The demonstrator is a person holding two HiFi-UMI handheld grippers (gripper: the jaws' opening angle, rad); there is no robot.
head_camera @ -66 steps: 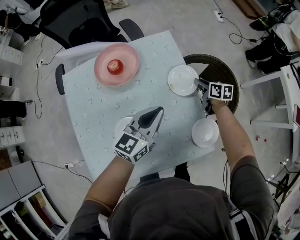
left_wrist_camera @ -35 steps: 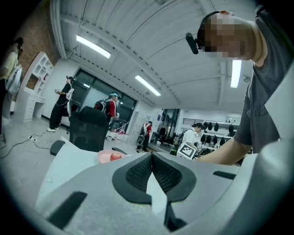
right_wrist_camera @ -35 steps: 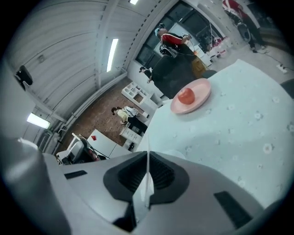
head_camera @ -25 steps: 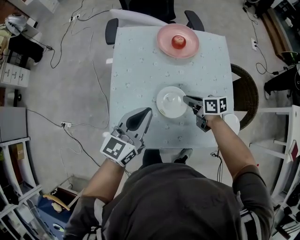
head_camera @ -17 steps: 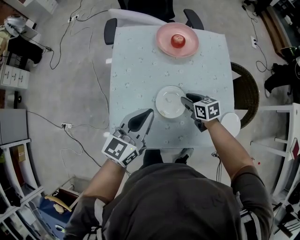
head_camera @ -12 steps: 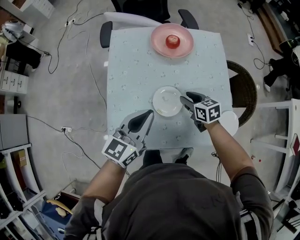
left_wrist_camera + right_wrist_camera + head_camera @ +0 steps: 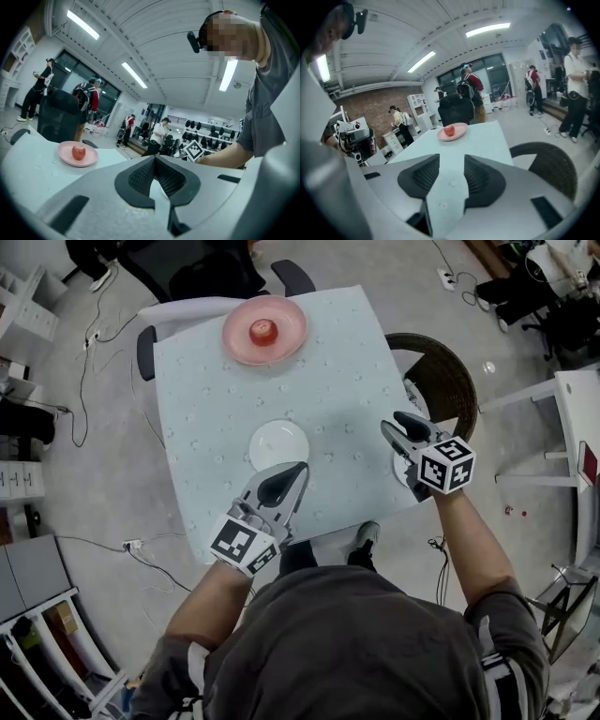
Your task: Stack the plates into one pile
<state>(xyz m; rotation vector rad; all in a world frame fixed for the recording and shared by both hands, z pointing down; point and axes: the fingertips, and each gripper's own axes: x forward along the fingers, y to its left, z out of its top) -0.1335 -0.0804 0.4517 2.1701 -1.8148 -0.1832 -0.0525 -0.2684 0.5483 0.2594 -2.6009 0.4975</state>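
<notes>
One white plate [image 7: 278, 444] lies at the middle of the pale blue table [image 7: 347, 381]. My right gripper [image 7: 397, 423] hovers over the table's right edge, well clear of that plate. Its jaws have just been opening and stand open with only tabletop between them [image 7: 452, 171]. A white rim [image 7: 401, 468] under it looks like another plate, mostly hidden. My left gripper [image 7: 296, 470] is shut and empty, just in front of the middle plate [image 7: 155, 161]. A pink plate [image 7: 263, 329] with a red apple sits at the far side [image 7: 77, 153] [image 7: 451, 131].
A round wicker chair [image 7: 441, 371] stands against the table's right side [image 7: 548, 168]. Black office chairs [image 7: 216, 268] are behind the far edge. Cables run over the floor at the left. White furniture [image 7: 577, 427] is at the right. People stand in the background.
My right gripper has let go of the white plate at the table's middle and drawn back to the right and up. The left gripper has shifted closer to that plate.
</notes>
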